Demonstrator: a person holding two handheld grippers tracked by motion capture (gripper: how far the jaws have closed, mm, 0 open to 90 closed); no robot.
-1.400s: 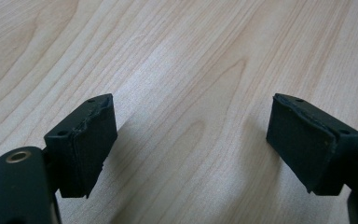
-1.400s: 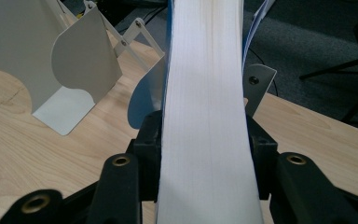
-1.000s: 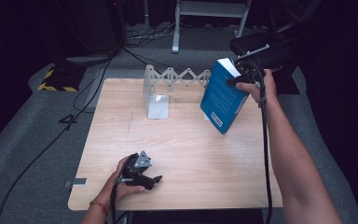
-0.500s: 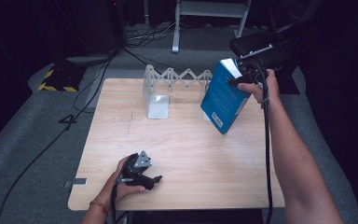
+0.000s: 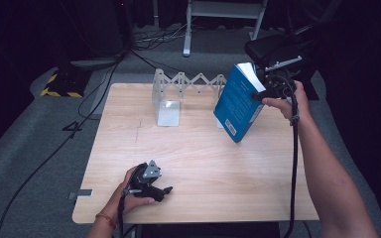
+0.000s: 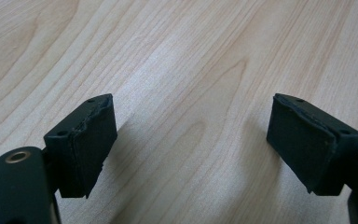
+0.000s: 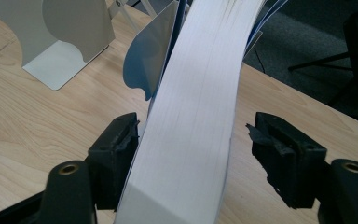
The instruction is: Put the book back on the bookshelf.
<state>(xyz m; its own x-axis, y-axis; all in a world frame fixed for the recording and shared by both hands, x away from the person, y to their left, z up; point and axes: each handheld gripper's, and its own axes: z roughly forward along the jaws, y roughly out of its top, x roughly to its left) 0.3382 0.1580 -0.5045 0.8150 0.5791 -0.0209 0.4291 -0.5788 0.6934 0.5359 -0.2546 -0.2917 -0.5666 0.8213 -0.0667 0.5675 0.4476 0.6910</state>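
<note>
**Me:** Book (image 5: 239,105), blue cover, is the biggest thing in play: it stands tilted on one lower corner at the far right of the wooden table (image 5: 203,163), its top leaning away from the white accordion book rack (image 5: 188,84). A blue bookend plate (image 7: 151,56) stands just beside it on the rack side.

**Listener:** Are you holding it?

**Me:** My right gripper (image 7: 193,154) has just been opening. The page edge sits between the jaws; the right pad (image 7: 279,149) is clear of it, and the left looks to be touching or nearly so. I'd say the book is being let go.

**Listener:** How should that go?

**Me:** I judge it best to draw straight back, so no pad drags the pages, and watch that the leaning book settles against the bookend.

**Listener:** Your other tool?

**Me:** My left gripper (image 5: 151,184) rests at the near edge, jaws apart, nothing between them.
</note>
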